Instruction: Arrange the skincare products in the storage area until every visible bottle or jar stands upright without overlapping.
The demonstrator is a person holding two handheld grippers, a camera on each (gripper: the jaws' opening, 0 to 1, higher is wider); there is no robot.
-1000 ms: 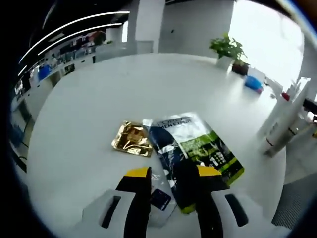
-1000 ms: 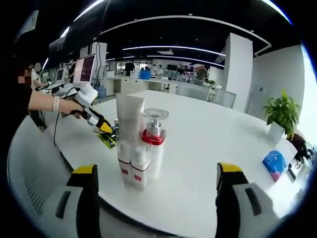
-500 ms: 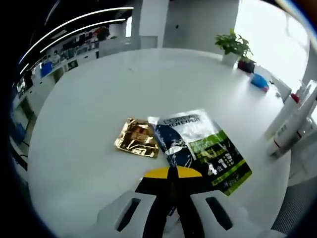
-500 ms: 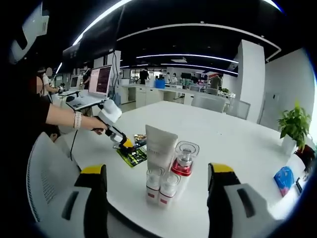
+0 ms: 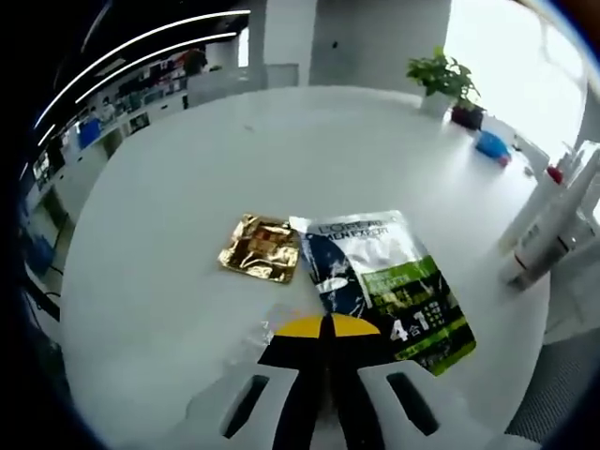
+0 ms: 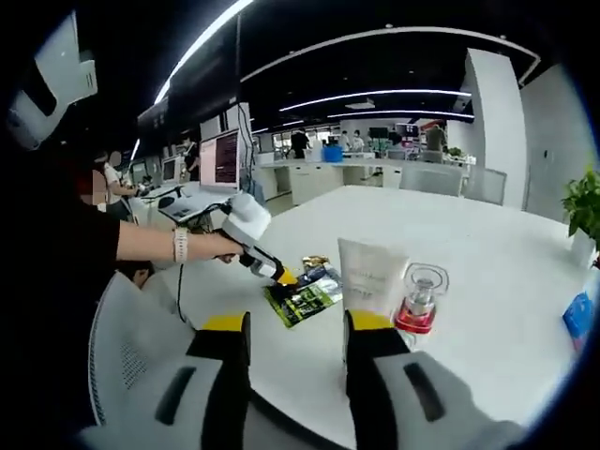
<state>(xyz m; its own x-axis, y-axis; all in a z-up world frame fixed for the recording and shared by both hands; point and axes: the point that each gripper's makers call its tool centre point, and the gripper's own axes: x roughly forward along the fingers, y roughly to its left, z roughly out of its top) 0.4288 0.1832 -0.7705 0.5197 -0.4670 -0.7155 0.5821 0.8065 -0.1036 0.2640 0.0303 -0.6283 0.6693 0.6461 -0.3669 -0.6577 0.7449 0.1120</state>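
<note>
My left gripper (image 5: 325, 328) is shut low over the white table (image 5: 187, 169), and a clear sachet (image 5: 255, 336) sticks out to the left of its tips. Just beyond lie a gold sachet (image 5: 260, 248) and a green, white and dark sachet (image 5: 389, 281), both flat. A white tube and bottles (image 5: 553, 225) stand upright at the table's right edge. My right gripper (image 6: 298, 328) hangs open off the table's near edge, nothing between its jaws. Past it stand the white tube (image 6: 372, 277) and a red-collared bottle (image 6: 419, 300). The left gripper (image 6: 279, 277) touches the green sachet (image 6: 305, 300).
A person's hand (image 6: 202, 246) with a wristband holds the left gripper. A potted plant (image 5: 441, 80) and a blue packet (image 5: 490, 145) sit at the table's far side. A grey chair (image 6: 131, 347) stands by the near edge. Office desks with monitors (image 6: 225, 159) lie behind.
The left gripper closed one second ago and has stayed shut. The right gripper's jaws have drawn much closer together, and its view has swung left and back from the bottles.
</note>
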